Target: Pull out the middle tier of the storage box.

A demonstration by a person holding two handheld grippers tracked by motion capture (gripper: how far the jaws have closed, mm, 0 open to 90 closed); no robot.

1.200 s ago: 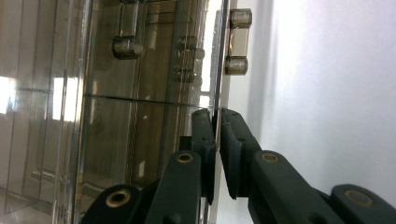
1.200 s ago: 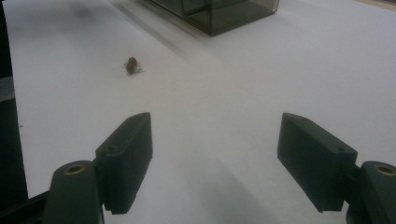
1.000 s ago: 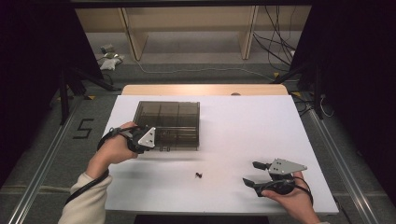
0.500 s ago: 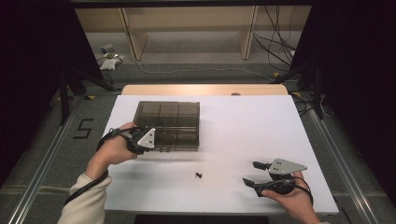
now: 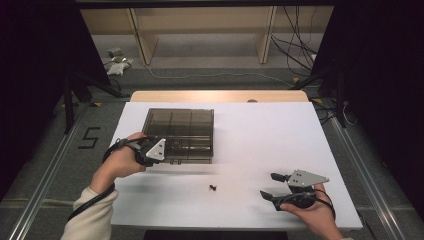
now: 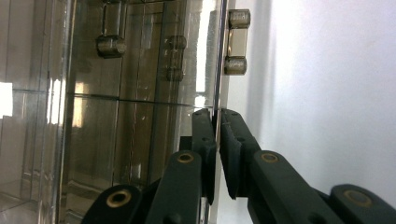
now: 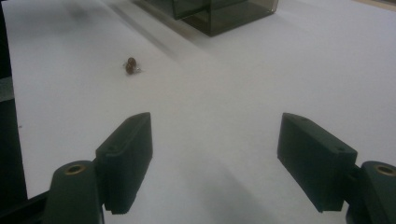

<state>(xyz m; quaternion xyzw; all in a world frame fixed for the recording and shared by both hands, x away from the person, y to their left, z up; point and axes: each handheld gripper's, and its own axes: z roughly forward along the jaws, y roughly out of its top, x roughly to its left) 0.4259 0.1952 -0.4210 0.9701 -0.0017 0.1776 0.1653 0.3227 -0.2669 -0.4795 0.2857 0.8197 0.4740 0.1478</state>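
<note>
Our left gripper (image 5: 167,150) is clamped on the near edge of the box (image 5: 180,135) — in the left gripper view its two jaws pinch a thin clear panel, which we take to be the lid's front lip (image 6: 217,70), with two small hinge-like barrels further along that edge. The box is smoky, see-through, divided into compartments, and sits on the white counter (image 5: 260,130) toward its left half, closed or nearly so as far as we can tell.

Our right gripper (image 5: 272,186) hangs over the counter's near right part, jaws wide apart and holding nothing. Ahead of it and to its left lies a tiny dark part (image 5: 213,188) (a screw or a bead, too small to say) on the bare counter, between the two hands and just in front of the box.

The relation that matters: the part lies left of the right gripper and nearer to it in reach, since the left hand is busy with the lid. In the right gripper view the part (image 7: 131,66) sits up and left of the gap between the pads (image 7: 126,154), well apart — so we judge the right hand must travel forward-left before closing, while the left lifts the lid.
</note>
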